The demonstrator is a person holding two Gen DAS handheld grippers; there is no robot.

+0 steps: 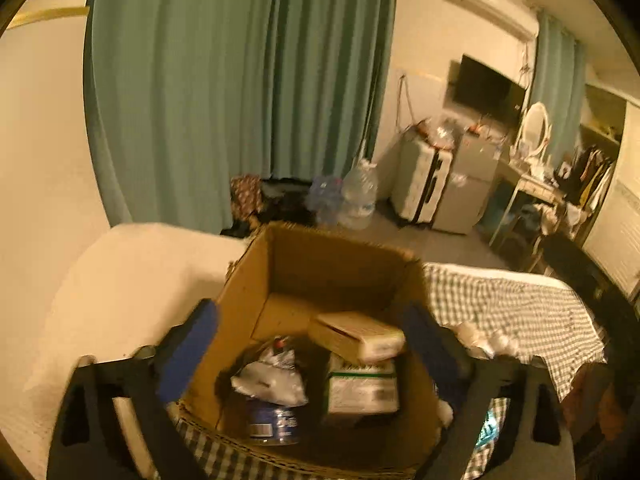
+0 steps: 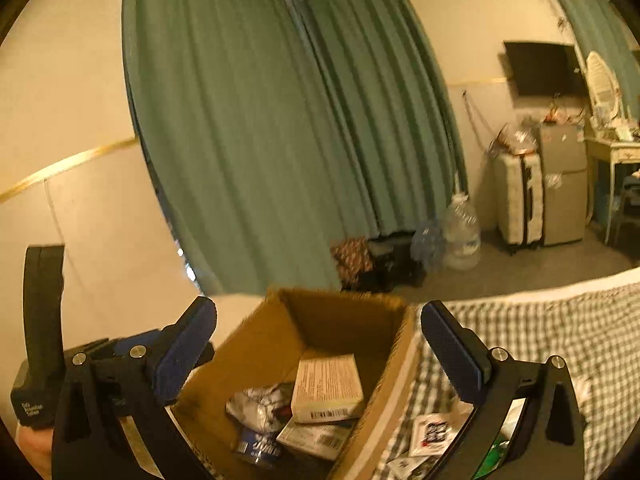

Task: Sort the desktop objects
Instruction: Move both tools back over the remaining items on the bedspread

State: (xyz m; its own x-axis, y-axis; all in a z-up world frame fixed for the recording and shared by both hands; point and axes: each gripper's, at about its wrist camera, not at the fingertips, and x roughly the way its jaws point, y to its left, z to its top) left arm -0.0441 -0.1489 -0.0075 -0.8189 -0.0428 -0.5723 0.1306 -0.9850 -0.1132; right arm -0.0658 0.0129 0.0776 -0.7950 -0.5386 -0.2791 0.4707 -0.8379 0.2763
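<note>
1. Both grippers hang wide open over an open cardboard box [image 1: 320,276], and neither holds anything; the left gripper [image 1: 316,344] fills the lower frame of its own view, and the right gripper [image 2: 320,344] straddles the box's rim in the other.
2. Inside the box, lower centre, a tan carton [image 1: 356,336] lies tilted atop a green-and-white box [image 1: 362,388], its long axis running left to right in the left wrist view; the right wrist view shows its barcode end toward the camera.
3. Beside them sit a crumpled silver packet [image 1: 272,380] and a blue-labelled can [image 1: 274,424].
4. Loose sachets [image 2: 432,432] rest on the checked cloth [image 2: 560,336] at lower right, just outside the box wall.
5. Behind, green curtains [image 2: 280,120] fill the upper centre; water jugs [image 2: 460,236], a pale suitcase [image 2: 518,200] and a wall television [image 2: 540,68] line the right.
</note>
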